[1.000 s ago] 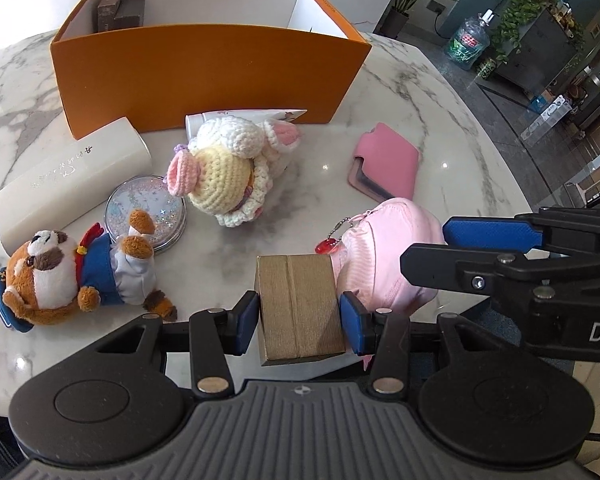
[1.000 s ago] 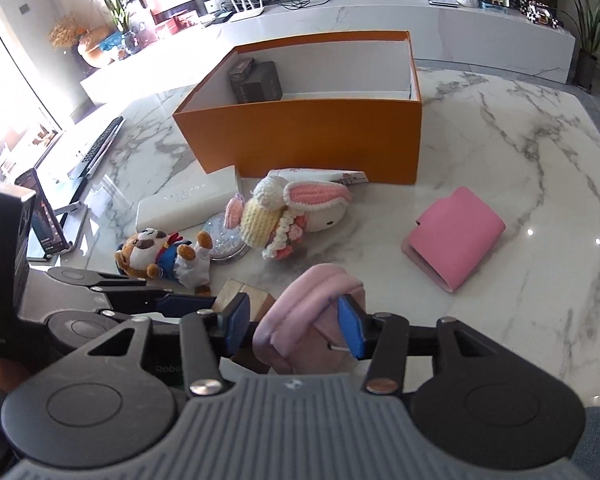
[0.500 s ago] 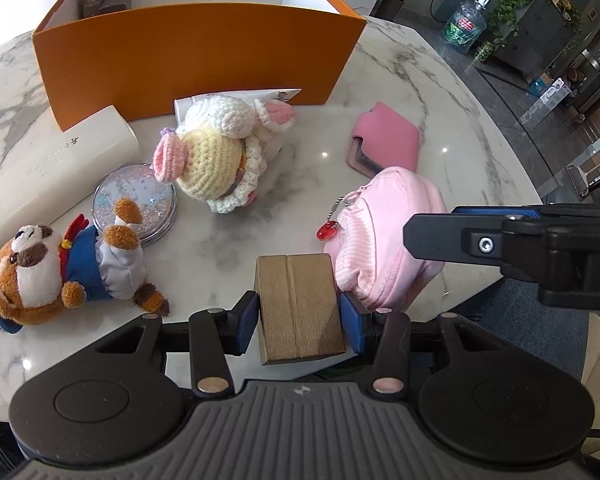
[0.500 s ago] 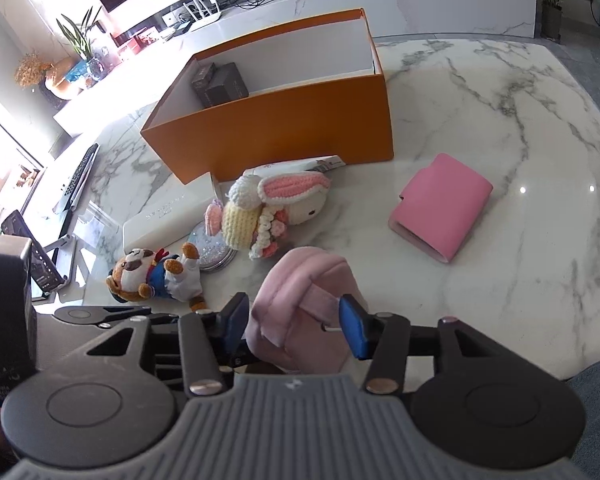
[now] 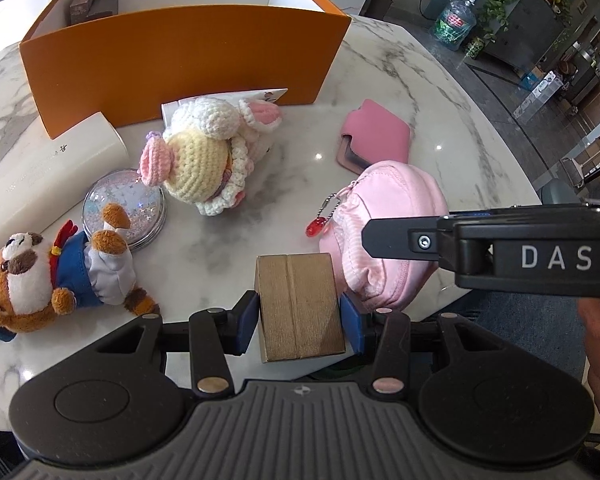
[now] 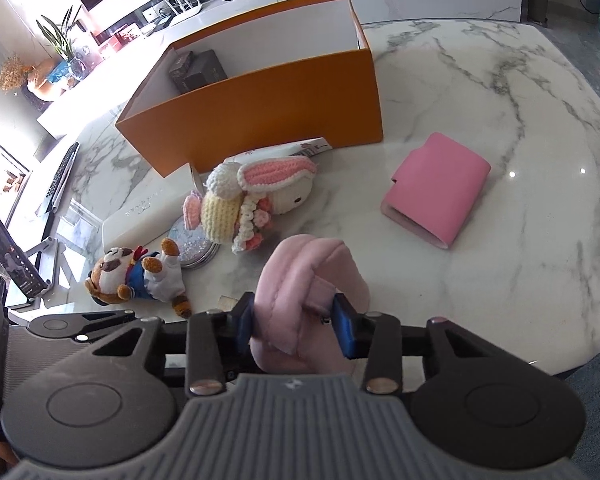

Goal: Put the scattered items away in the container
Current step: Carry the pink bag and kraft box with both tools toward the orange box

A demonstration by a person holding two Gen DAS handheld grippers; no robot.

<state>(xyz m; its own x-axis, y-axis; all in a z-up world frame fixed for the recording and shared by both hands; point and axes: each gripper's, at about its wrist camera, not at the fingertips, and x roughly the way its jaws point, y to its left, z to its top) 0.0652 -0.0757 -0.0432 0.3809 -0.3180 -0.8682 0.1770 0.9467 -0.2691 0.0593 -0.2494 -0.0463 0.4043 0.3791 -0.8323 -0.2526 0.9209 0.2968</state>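
Right gripper (image 6: 294, 330) jaws closing on pink pouch (image 6: 308, 284), wider a second ago; left gripper (image 5: 299, 318) pinching brown box (image 5: 300, 306); both in front of orange container (image 5: 180, 52), ready to lift

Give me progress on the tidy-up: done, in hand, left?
Done: only two dark boxes sit in the orange box. In hand: left gripper clamps the tan box; right gripper is closing on the pink pouch. Left: wallet, crochet bunny, plush dog, glitter compact, white case.
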